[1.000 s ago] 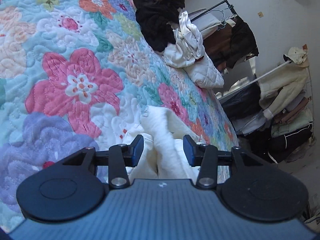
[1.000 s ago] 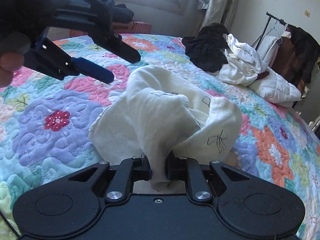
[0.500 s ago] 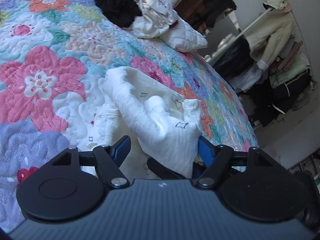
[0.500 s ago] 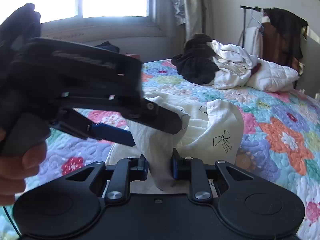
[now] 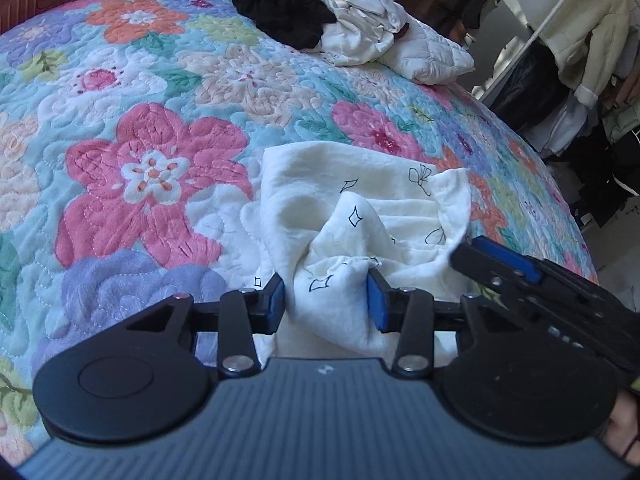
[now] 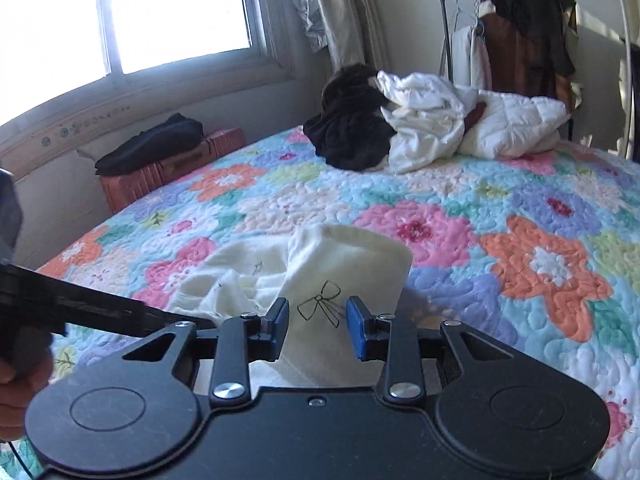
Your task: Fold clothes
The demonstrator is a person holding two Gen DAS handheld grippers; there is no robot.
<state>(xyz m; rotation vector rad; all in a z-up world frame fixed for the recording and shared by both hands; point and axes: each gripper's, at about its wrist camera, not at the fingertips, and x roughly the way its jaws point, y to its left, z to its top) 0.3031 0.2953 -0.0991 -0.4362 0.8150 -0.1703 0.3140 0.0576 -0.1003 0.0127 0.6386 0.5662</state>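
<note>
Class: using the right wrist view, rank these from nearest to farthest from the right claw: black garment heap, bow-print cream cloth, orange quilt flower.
1. Bow-print cream cloth, directly between the right claw pads.
2. Orange quilt flower, right, mid-bed.
3. Black garment heap, far bed edge.

The near part of the cream garment [image 5: 360, 208] is hidden behind the left gripper [image 5: 326, 300] in the left wrist view. The right gripper [image 5: 496, 258] is cut off at the right edge there. At the quilt's [image 6: 520, 208] far edge, the black garment [image 6: 348, 128] is partly covered by white clothes [image 6: 424, 120]. A hand [image 6: 16, 396] is cropped at the left edge.
</note>
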